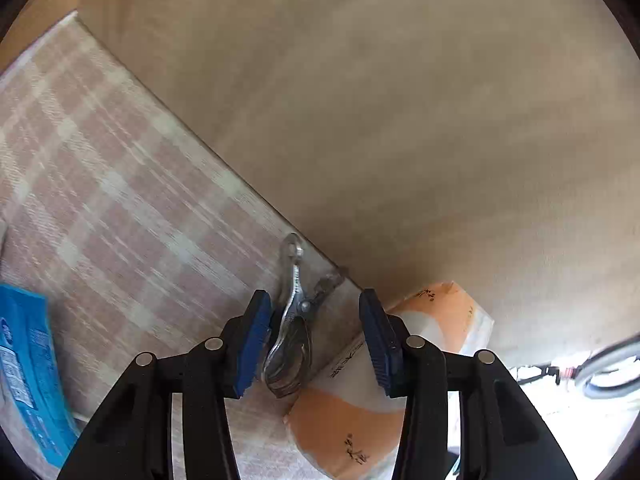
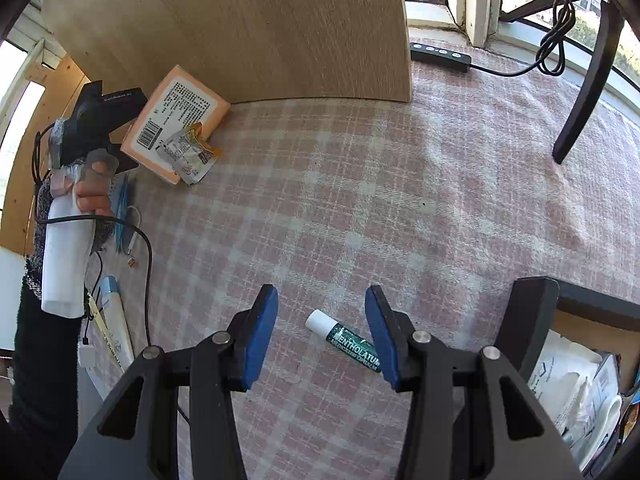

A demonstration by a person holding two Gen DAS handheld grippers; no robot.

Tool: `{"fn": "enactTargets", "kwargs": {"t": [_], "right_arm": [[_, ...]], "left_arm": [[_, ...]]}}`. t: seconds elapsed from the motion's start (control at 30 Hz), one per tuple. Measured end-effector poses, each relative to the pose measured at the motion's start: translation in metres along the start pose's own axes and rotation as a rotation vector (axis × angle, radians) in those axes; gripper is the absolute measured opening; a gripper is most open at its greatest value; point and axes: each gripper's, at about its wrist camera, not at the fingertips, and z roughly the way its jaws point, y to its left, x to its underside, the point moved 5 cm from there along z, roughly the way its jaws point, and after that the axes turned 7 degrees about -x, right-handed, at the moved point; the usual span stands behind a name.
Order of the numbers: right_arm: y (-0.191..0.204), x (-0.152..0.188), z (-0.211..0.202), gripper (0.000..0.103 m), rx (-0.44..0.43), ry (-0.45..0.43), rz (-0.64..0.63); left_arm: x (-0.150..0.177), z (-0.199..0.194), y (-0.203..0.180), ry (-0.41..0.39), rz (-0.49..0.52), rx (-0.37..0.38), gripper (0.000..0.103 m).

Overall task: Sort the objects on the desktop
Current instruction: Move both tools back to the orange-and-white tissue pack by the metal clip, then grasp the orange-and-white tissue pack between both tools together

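**Two grippers, two small targets on the plaid desk**

We see our left gripper with its jaws spread apart, empty, over a steel nail clipper that lies on the plaid cloth right at the foot of the wooden panel. The clipper sits hard against the left blue pad, well off the right one; its long axis runs from 6 to 12 o'clock, ringed end at 12. At 5 o'clock an orange tissue pack crowds the right finger; a blue box lies at 8 o'clock.

Our right gripper is likewise wide apart and holds nothing. A Mentholatum lip balm stick lies between its fingers, nearer the right pad, white cap toward 10 o'clock, base toward 4. An open storage box waits at 3 o'clock.

We judge the risks plain: closing off-centre could skid the slick clipper against the panel or snag the tissue pack, and the round balm could roll out from a skewed pinch.
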Motion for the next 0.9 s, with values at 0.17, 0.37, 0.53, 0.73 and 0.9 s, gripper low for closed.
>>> {"fn": "enactTargets", "kwargs": {"t": [0.17, 0.37, 0.53, 0.73, 0.9], "right_arm": [[-0.003, -0.002, 0.001, 0.045, 0.000, -0.004, 0.003], [-0.008, -0.006, -0.002, 0.045, -0.034, -0.029, 0.028], [-0.018, -0.005, -0.002, 0.045, -0.087, -0.024, 0.081], [-0.020, -0.007, -0.003, 0.045, -0.147, -0.016, 0.101], [-0.010, -0.011, 0.007, 0.045, -0.165, 0.006, 0.063]], "left_arm": [[0.063, 0.014, -0.049, 0.032, 0.298, -0.099, 0.043], [0.158, 0.023, -0.087, 0.168, 0.549, -0.061, 0.043], [0.181, 0.001, -0.080, 0.075, 0.552, -0.112, 0.043], [0.179, -0.026, -0.065, 0.038, 0.427, -0.095, 0.043], [0.208, -0.042, -0.055, 0.046, 0.409, -0.076, 0.043]]}}
